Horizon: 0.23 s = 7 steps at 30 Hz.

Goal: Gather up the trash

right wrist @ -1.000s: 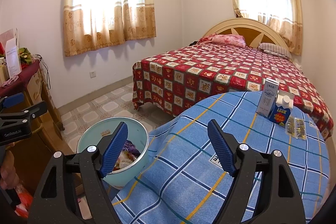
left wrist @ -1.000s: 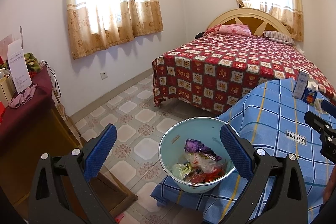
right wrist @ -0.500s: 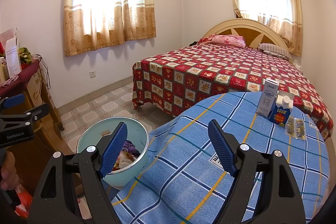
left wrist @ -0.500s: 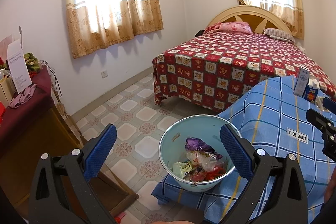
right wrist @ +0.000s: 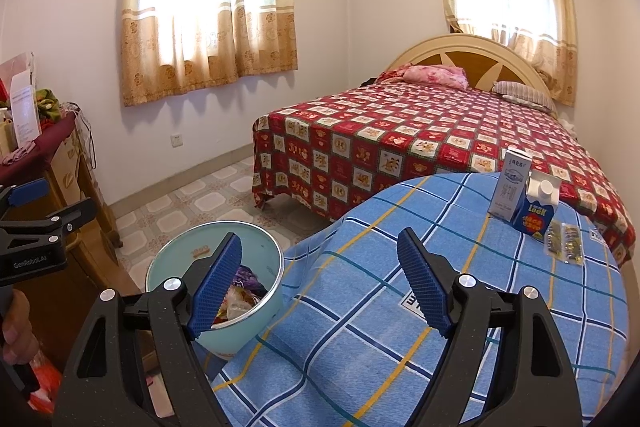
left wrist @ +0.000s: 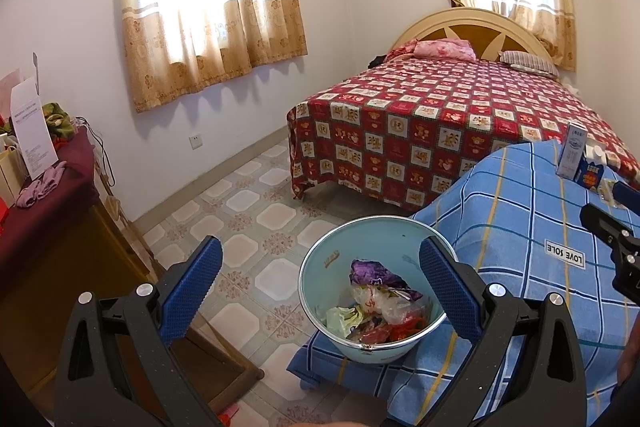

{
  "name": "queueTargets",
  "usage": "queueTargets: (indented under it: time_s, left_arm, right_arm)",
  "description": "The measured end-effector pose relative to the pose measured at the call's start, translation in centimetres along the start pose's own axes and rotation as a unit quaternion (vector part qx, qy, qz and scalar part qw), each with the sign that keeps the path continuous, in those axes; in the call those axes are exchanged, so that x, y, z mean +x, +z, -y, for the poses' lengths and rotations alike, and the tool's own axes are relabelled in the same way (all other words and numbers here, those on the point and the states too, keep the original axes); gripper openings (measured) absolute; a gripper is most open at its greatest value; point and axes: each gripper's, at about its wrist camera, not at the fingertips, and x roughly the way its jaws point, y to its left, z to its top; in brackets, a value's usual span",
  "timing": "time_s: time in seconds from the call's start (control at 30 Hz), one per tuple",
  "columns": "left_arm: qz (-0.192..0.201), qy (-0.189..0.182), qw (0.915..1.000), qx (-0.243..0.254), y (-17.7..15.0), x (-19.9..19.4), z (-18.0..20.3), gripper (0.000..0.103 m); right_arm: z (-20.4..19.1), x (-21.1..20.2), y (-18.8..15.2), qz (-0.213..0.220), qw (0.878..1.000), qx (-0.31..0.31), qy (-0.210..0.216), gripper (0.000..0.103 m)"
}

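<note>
A pale blue bin [left wrist: 374,259] [right wrist: 262,259] stands at the left edge of a table under a blue checked cloth [right wrist: 460,267], with crumpled wrappers [left wrist: 380,301] inside. At the table's far right stand a white carton [right wrist: 512,187] [left wrist: 573,151] and a blue carton [right wrist: 538,211], with a foil packet [right wrist: 564,245] beside them. My left gripper [left wrist: 320,279] hangs open near the bin, nothing between its fingers. Over the cloth, my right gripper [right wrist: 320,275] is open and holds nothing.
A bed with a red patterned cover [right wrist: 420,135] fills the far right of the room. A wooden cabinet under a maroon cloth [left wrist: 52,187] stands at the left with papers and clothes on it. Patterned floor tiles [left wrist: 248,203] lie between them.
In the left wrist view the scene has slid slightly down and the bin sits a little higher. Both grippers stay open and nothing else has moved.
</note>
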Motion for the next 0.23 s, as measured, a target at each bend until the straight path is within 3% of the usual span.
queueTargets:
  time_s: [0.23]
  left_arm:
    - [-0.004, -0.003, 1.0000, 0.003, -0.2, 0.2, 0.2, 0.097]
  right_arm:
    - [3.2, 0.0, -0.4, -0.003, 1.000, 0.008, -0.028, 0.081]
